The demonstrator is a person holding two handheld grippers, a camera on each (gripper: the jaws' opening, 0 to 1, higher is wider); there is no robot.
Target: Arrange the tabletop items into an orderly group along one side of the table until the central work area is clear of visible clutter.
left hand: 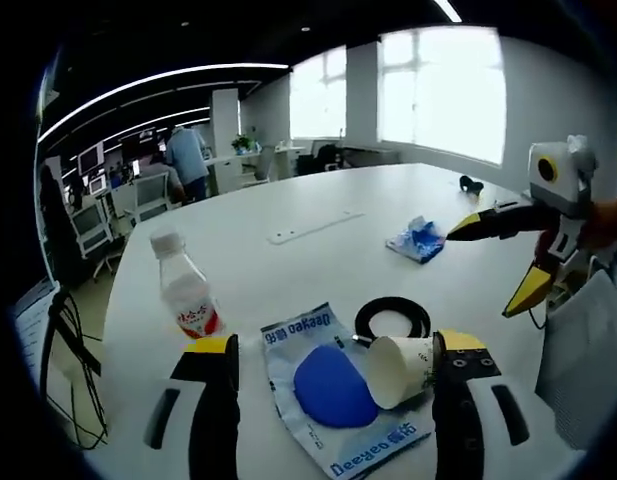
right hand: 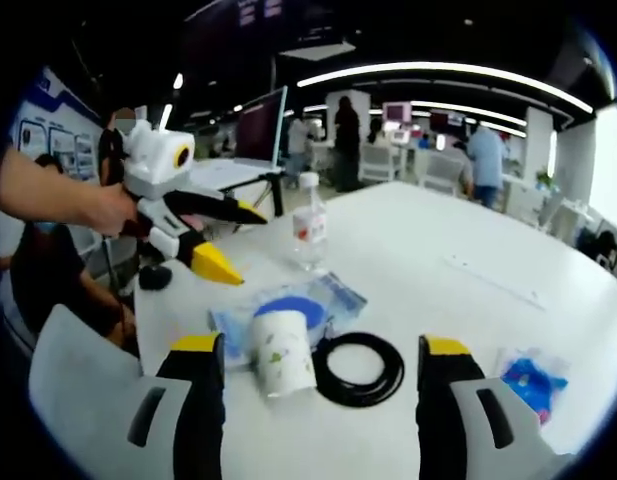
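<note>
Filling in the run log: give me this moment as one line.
left claw: open, holding nothing | right claw: open, holding nothing | paper cup: tipped on blue packet | black ring, bottle: untouched on table

On the white table point(left hand: 288, 200), the left gripper point(left hand: 333, 355) is open over a blue packet point(left hand: 333, 390). A paper cup point(left hand: 400, 368) lies tipped beside a black ring point(left hand: 392, 318). A bottle point(left hand: 186, 288) stands left; a blue wrapper point(left hand: 418, 239) lies near the open right gripper point(left hand: 493, 262).

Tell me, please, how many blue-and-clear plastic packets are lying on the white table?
2: the large packet lies flat under the tipped paper cup, beside the black ring; the small crumpled packet lies apart, farther out on the table.
</note>
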